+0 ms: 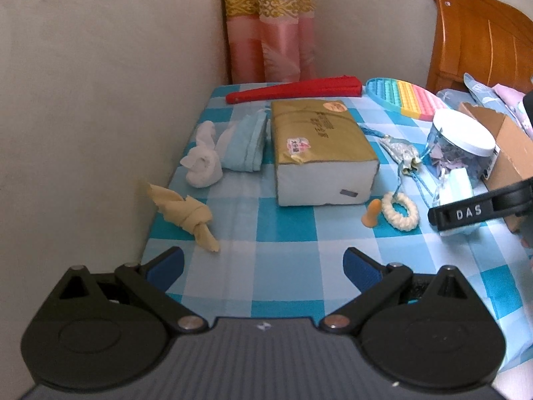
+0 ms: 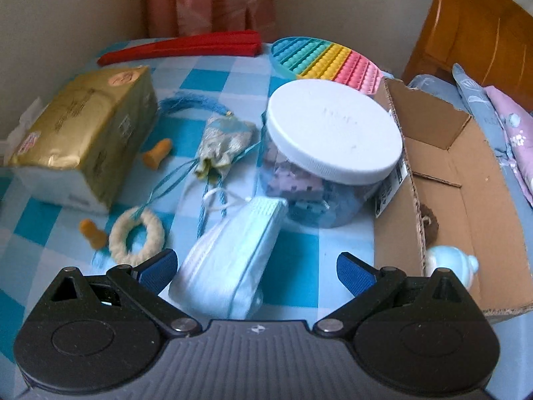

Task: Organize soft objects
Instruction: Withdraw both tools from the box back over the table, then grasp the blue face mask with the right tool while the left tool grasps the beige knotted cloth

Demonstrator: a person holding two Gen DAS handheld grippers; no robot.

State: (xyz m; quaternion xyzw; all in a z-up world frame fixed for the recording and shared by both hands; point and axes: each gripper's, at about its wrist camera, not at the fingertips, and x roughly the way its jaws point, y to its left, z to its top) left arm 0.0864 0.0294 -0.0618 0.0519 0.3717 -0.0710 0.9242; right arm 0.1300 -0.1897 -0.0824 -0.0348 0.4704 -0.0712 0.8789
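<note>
My left gripper (image 1: 263, 268) is open and empty above the near edge of the checked tablecloth (image 1: 286, 230). A knotted beige cloth (image 1: 190, 213), a white rolled towel (image 1: 203, 160) and a folded light-blue cloth (image 1: 245, 145) lie at its left. My right gripper (image 2: 256, 268) is open, its jaws on either side of a stack of light-blue face masks (image 2: 230, 260) without closing on it. In the left wrist view the right gripper (image 1: 479, 210) hangs over the masks (image 1: 458, 183). A cardboard box (image 2: 466, 200) at the right holds a small blue toy (image 2: 453, 263) and a brown object (image 2: 429, 226).
A gold tissue pack (image 1: 319, 146), a red folded fan (image 1: 293, 91), a rainbow pop toy (image 2: 326, 58), a clear jar with a white lid (image 2: 333, 133), a tasselled pouch (image 2: 223, 143), a cream ring (image 2: 136, 236) and orange earplugs (image 2: 91, 233) lie around. Wall at left, wooden headboard (image 1: 479, 33) and bedding at right.
</note>
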